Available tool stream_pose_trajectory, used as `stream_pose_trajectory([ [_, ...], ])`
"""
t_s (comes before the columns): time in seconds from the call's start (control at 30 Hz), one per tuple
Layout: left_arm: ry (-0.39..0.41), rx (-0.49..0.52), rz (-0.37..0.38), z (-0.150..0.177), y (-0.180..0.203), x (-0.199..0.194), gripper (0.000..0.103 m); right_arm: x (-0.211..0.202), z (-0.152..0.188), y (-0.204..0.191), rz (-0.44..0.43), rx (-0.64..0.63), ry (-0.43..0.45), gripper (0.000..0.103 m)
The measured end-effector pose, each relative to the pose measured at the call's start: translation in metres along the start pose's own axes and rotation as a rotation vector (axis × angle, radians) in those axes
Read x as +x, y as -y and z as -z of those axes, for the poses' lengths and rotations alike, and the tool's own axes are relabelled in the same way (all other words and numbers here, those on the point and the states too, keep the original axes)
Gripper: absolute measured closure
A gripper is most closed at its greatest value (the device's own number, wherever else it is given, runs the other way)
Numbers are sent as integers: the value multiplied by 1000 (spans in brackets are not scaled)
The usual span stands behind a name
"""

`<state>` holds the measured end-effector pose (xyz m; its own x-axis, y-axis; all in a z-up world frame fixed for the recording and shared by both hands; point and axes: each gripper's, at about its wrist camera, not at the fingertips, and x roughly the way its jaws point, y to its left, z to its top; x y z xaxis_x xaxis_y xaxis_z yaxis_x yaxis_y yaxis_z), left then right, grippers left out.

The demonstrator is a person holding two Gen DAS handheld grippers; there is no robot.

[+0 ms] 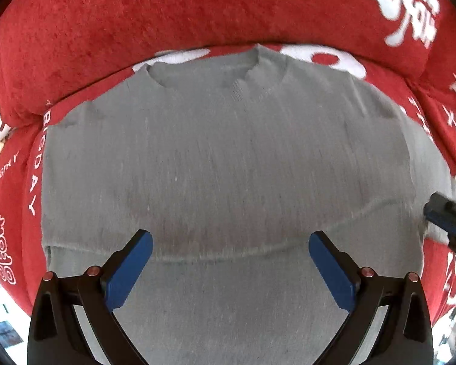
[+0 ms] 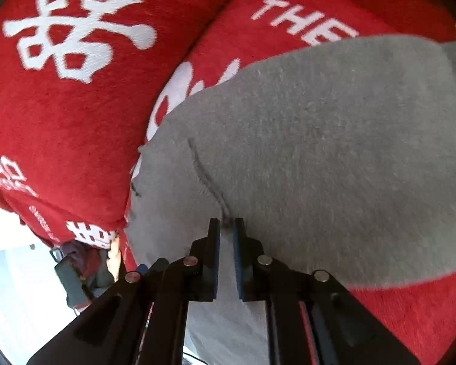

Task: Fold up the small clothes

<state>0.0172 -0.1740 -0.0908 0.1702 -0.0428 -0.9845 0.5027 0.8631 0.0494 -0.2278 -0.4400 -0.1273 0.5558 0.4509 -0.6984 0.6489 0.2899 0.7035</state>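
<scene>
Right tongs (image 2: 226, 228) pinch grey sweater (image 1: 228, 152); left tongs (image 1: 230, 245) spread above it.

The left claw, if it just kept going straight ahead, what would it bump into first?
Most likely the grey sweater lying flat on the red sofa. The open left claw points right at it; depth is hard to judge.
</scene>
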Motion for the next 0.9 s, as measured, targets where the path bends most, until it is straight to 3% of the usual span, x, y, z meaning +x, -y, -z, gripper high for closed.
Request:
stream_pose_trajectory([
  [0.03, 1, 4, -1, 4, -3, -2, 0, -5, 3, 0, -13, -2, -3, 86],
  [0.1, 5, -8, -16, 10, -14, -5, 0, -13, 14, 1, -22, -12, -5, 53],
  [0.13, 9, -22, -26, 11, -24, -8, 0, -15, 21, 0, -27, -19, -10, 49],
  [0.37, 63, -163, -88, 4, -152, -18, 0, 13, 62, -29, -94, -105, -125, 49],
  [0.47, 53, -192, -30, -11, -212, -3, 7, 49, 86, -52, -124, -139, -189, 49],
  [0.63, 56, -160, 64, -48, -248, 25, 7, 145, 144, -103, -273, -72, -269, 49],
  [0.8, 6, -136, 194, -63, -258, 60, 45, 229, 184, -153, -329, -60, -276, 49],
  [0.83, 18, -122, 204, -64, -259, 61, 46, 241, 187, -159, -325, -57, -264, 49],
  [0.9, 46, -83, 253, -62, -259, 59, 74, 255, 192, -162, -309, -41, -249, 51],
])
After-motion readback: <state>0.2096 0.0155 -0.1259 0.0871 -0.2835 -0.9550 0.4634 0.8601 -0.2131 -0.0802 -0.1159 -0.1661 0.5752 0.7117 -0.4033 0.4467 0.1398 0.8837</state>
